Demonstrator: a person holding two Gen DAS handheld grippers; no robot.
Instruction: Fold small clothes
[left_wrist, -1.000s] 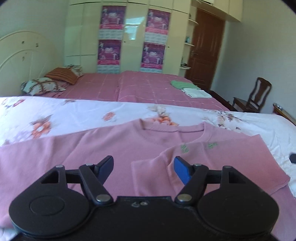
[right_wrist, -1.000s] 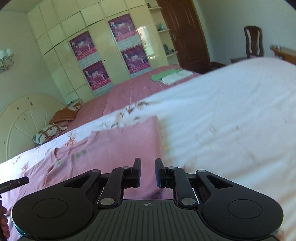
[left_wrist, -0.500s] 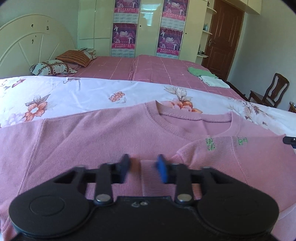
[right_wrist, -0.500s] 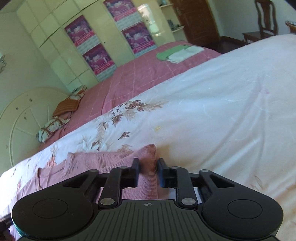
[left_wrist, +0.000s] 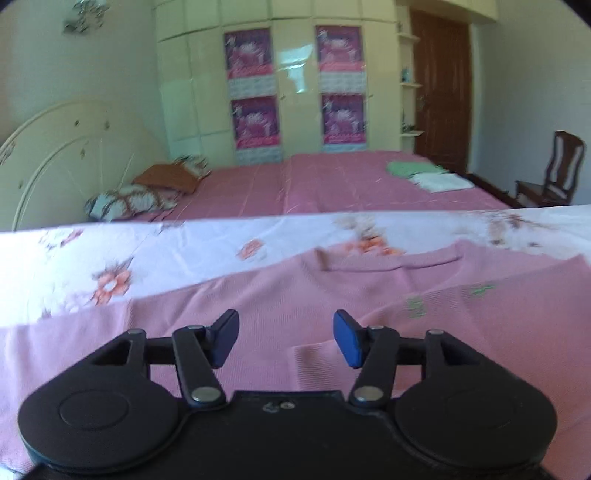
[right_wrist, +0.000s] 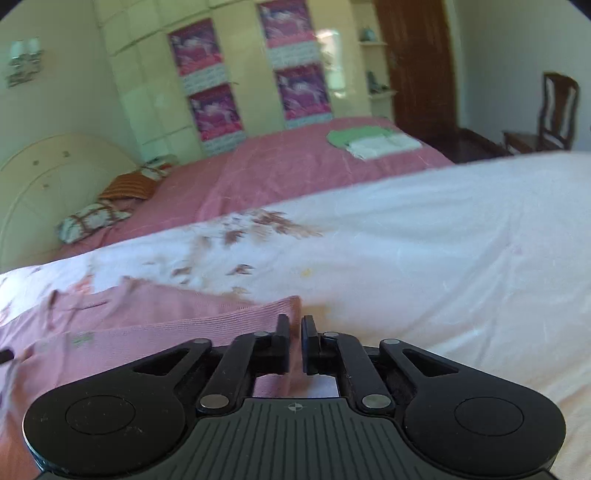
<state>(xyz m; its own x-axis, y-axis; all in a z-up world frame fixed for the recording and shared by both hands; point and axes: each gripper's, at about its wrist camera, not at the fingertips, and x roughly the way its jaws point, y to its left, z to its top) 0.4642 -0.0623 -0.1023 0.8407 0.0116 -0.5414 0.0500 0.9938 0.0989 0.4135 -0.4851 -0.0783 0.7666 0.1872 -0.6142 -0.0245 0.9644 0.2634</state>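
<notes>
The right hand-held gripper (right_wrist: 294, 338) pinches the pink sweater's (right_wrist: 192, 317) sleeve edge on the white bedspread (right_wrist: 443, 240).

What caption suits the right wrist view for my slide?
Right gripper shut on the pink sweater edge, over a white floral bedsheet.

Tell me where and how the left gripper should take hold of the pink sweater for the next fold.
Probably the ribbed cuff of the sleeve folded across the pink sweater. It lies flat just ahead of the left gripper, whose jaws are opening with nothing between them. Come in low from the near side and pinch the cuff's free edge, which is thicker than the body. The right gripper is shut on the sweater's right edge.
</notes>
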